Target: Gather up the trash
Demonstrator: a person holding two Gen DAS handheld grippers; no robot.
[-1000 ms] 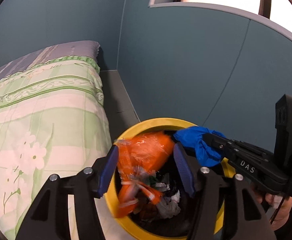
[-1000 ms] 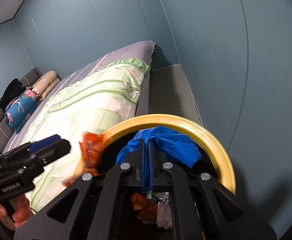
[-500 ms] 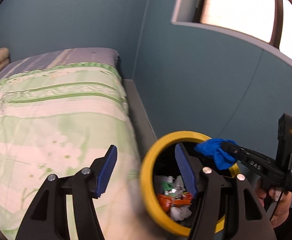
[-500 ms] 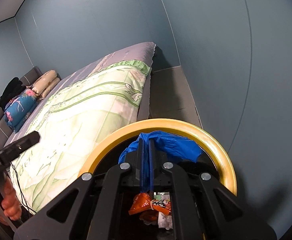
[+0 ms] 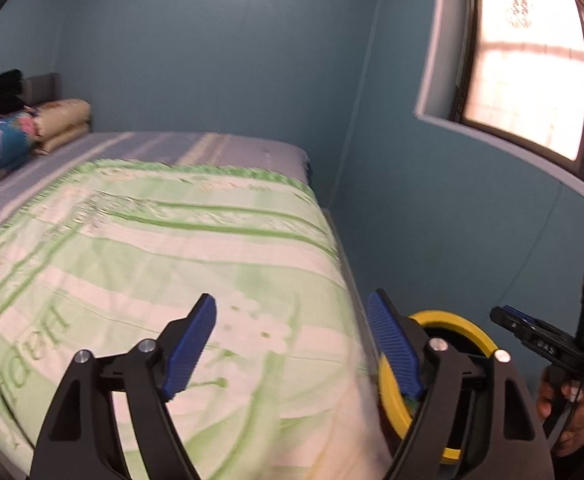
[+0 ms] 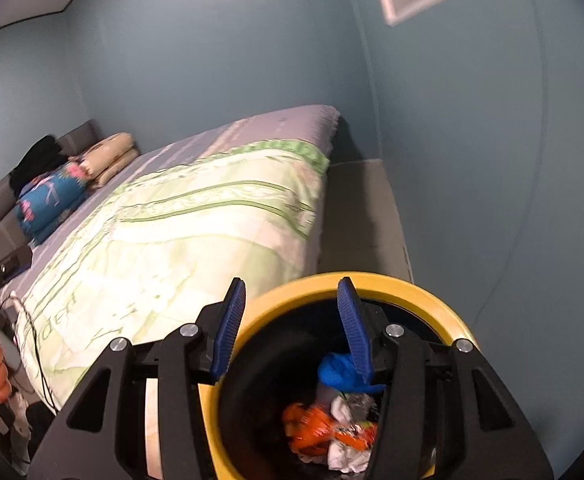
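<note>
1. Left gripper [image 5: 292,344]: jaws opening, nothing between the blue pads; green-and-white quilt [image 5: 152,264] lies behind the gap.
2. Yellow-rimmed bin [image 5: 389,384] stands beside the bed, partly hidden by the right-side finger.
3. Right gripper [image 5: 505,318] at far right, held by a hand [image 5: 563,404]; its jaw state is unclear.
4. Folded pillows [image 5: 62,122] at bed head; window [image 5: 531,60] upper right.

My left wrist camera looks slightly downward across the bed [image 5: 140,248] toward its pillow end, with the yellow-rimmed bin [image 5: 387,384] at its lower right. My right wrist camera sits close above that bin [image 6: 371,286], looking down into it and along the bed's [image 6: 196,224] side edge. Both views share the bed, the bin and the blue wall [image 5: 220,48].
</note>
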